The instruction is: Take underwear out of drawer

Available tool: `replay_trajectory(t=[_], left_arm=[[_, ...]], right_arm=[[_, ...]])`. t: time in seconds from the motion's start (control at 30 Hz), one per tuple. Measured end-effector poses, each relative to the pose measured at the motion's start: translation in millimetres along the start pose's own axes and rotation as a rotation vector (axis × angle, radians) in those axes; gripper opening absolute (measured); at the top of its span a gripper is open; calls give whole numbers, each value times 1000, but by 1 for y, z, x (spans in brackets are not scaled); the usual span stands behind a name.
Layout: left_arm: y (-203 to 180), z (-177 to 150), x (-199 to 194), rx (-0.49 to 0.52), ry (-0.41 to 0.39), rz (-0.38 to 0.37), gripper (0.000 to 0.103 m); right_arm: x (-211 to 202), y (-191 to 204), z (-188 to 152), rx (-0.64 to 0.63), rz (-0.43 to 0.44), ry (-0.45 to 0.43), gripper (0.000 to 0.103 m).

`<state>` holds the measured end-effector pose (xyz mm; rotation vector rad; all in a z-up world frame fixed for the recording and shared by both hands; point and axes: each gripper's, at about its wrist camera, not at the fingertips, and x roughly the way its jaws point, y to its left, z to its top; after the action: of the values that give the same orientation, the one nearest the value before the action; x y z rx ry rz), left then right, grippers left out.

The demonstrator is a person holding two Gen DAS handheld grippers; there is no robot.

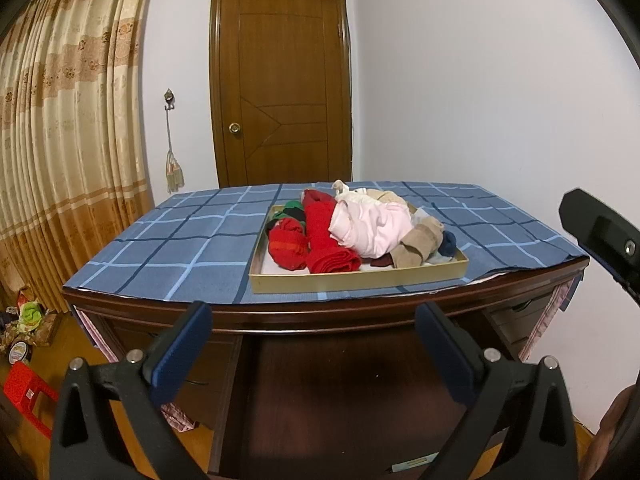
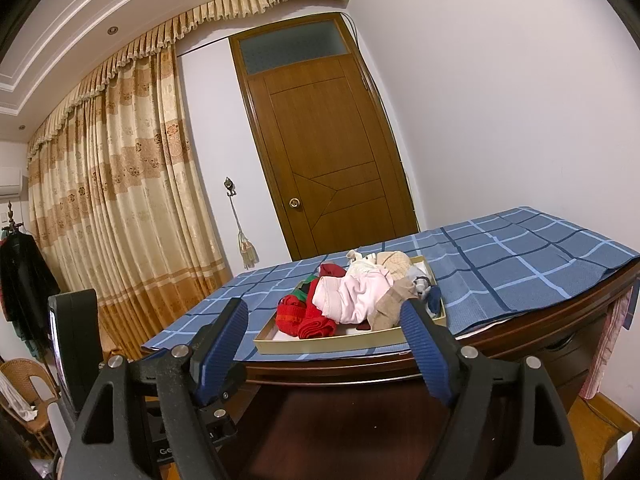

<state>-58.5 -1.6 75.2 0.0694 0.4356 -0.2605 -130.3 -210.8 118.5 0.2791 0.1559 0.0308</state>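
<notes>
Jaws spread and empty on both left gripper (image 1: pixel 312 344) and right gripper (image 2: pixel 326 340), held near the desk edge. Underwear (image 1: pixel 372 228) heaped in shallow tray (image 1: pixel 356 280) on checked cloth (image 1: pixel 168 240). No garment visible outside the tray; removal remains.

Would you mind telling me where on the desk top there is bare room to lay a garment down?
The checked cloth is bare from the tray to the curtain-side edge, and again between the tray and the wall-side edge. The tray itself is piled with clothes.
</notes>
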Motion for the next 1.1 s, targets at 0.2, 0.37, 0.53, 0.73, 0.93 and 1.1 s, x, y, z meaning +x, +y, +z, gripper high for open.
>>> replay_trajectory(t=[0.2,0.37,0.53,0.73,0.93,1.1], left_arm=[[0,0,0,-1,0,-1,103],[0,0,0,-1,-1,0,103],[2,2,2,-16,0,5,103],[3,3,8,-18,7,12,103],[3,3,13,-10,6,25,103],[3,3,17,-8,2,30,103]], right_arm=[[0,0,0,1,1,0,81],[0,0,0,0,1,-1,81],[1,-1,0,-1,0,0,81],[0,0,2,3,-6,-1,81],[6,-2,2,4,-16,2,81],[10,-4,2,5,-26,0,81]])
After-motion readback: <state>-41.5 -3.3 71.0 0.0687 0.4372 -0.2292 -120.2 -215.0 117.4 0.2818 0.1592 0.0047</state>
